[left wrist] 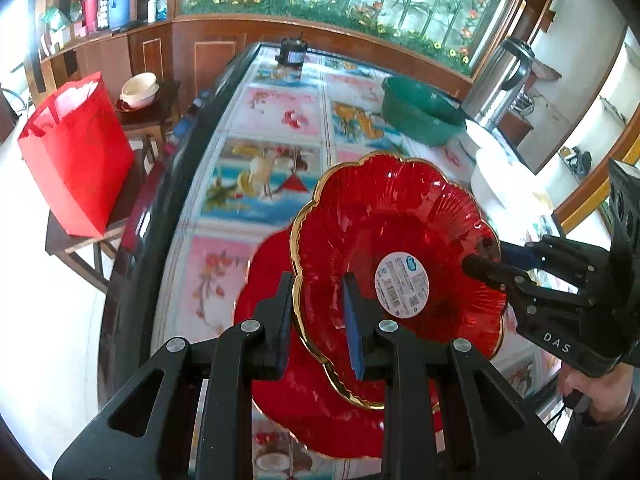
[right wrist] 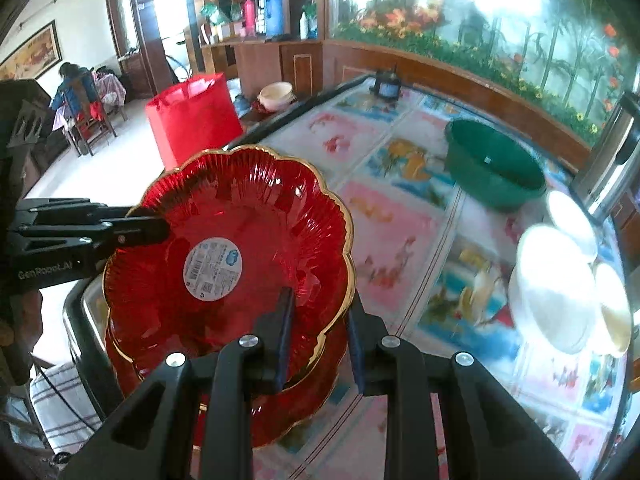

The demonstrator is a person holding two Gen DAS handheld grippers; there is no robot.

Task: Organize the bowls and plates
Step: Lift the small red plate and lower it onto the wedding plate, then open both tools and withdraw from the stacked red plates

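Observation:
A red flower-shaped glass plate with a gold rim and a white sticker (left wrist: 400, 248) (right wrist: 240, 240) is held tilted above a second red plate (left wrist: 312, 408) (right wrist: 288, 408) lying on the table. My left gripper (left wrist: 318, 320) straddles its near rim, fingers either side; it also shows in the right wrist view (right wrist: 148, 224). My right gripper (right wrist: 320, 328) straddles the opposite rim, and shows in the left wrist view (left wrist: 486, 258). Both look closed on the rim.
A green basin (left wrist: 420, 114) (right wrist: 492, 172) sits further back on the picture-patterned table. White bowls (right wrist: 560, 272) (left wrist: 500, 176) stand to the right, with a steel thermos (left wrist: 500, 80) behind. A red bag (left wrist: 76, 152) and cream bowls (left wrist: 140, 88) rest on side stools left.

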